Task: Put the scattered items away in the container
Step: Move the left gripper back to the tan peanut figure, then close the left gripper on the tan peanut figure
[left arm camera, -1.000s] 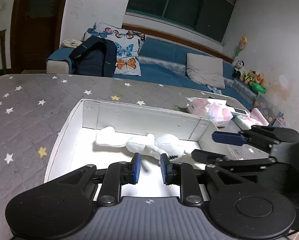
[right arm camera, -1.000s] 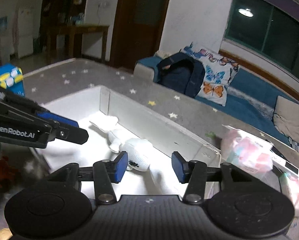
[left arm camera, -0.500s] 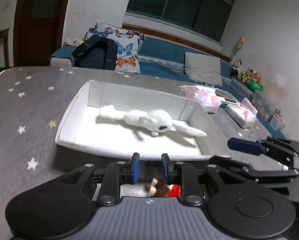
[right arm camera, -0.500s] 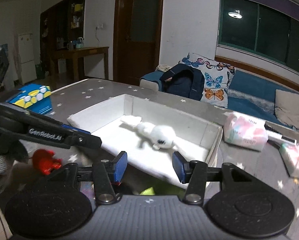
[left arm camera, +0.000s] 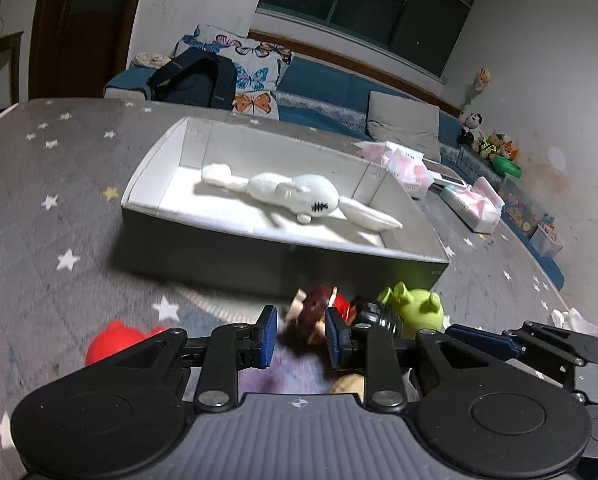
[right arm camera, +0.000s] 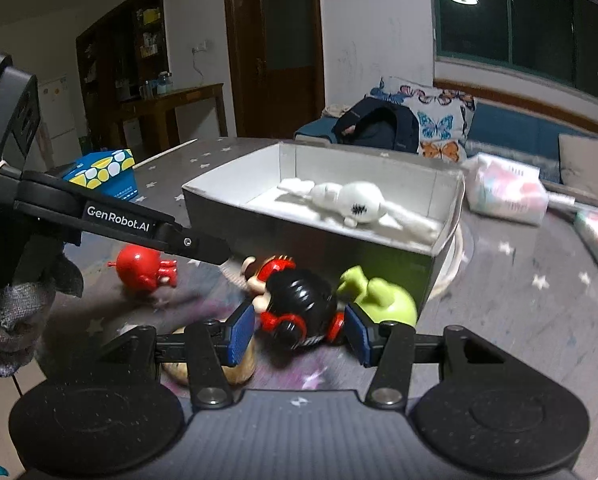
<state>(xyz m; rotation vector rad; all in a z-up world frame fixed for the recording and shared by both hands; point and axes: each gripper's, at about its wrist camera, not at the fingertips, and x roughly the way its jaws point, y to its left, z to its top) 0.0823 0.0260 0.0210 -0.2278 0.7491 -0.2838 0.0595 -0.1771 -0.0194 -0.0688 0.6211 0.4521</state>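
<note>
The left tool [left arm camera: 297,337] is opening around the black-haired doll [right arm camera: 297,308] on the surface [left arm camera: 39,208] without pressing it, lining up a pick; the right tool [right arm camera: 299,334] brackets it too, jaws apart. The white box [left arm camera: 283,250] just beyond holds a white plush [left arm camera: 295,196].

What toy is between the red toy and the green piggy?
In the right wrist view, the black-haired doll lies between the red toy and the green pig.
</note>
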